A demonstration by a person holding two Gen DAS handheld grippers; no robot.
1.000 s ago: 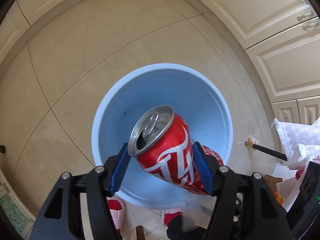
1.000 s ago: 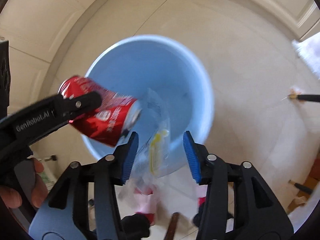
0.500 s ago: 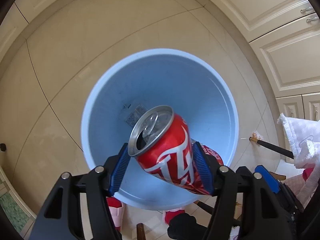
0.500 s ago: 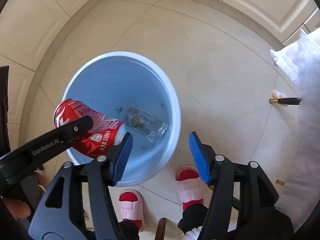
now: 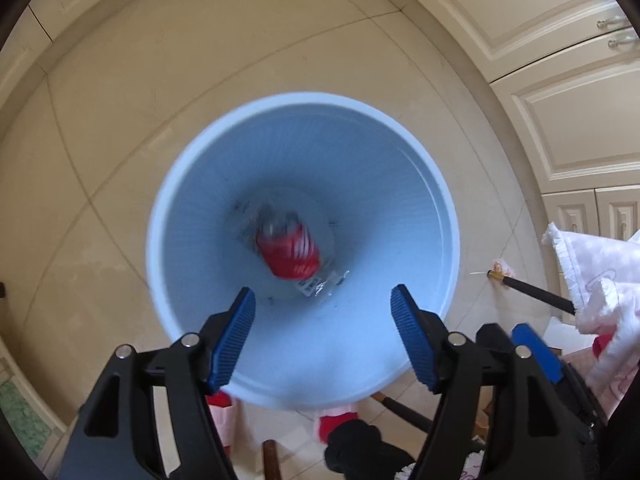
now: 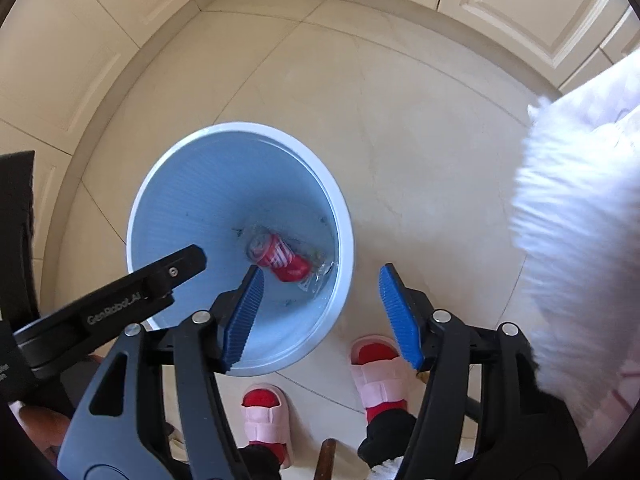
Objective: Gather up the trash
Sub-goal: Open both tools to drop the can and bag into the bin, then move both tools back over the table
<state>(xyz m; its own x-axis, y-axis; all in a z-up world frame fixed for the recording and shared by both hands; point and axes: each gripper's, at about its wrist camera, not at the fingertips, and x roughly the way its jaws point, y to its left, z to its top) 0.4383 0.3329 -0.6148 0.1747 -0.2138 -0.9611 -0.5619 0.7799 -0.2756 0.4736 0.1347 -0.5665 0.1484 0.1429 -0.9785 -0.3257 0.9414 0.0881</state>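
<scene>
My left gripper point(image 5: 322, 308): jaws just opened wide, nothing between them, above the bin.
My right gripper point(image 6: 320, 300): jaws apart, empty.
Red soda can point(image 5: 289, 249): on its side at the bottom of the light-blue bin point(image 5: 440, 216), atop a clear plastic wrapper point(image 6: 318, 272).

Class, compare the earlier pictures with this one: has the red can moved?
Yes. The red can has dropped from between the left hand-held gripper pads to the bottom of the blue bin, which stands in place.

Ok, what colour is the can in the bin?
Red with white markings; the can shows sharpest in the right wrist view.
</scene>
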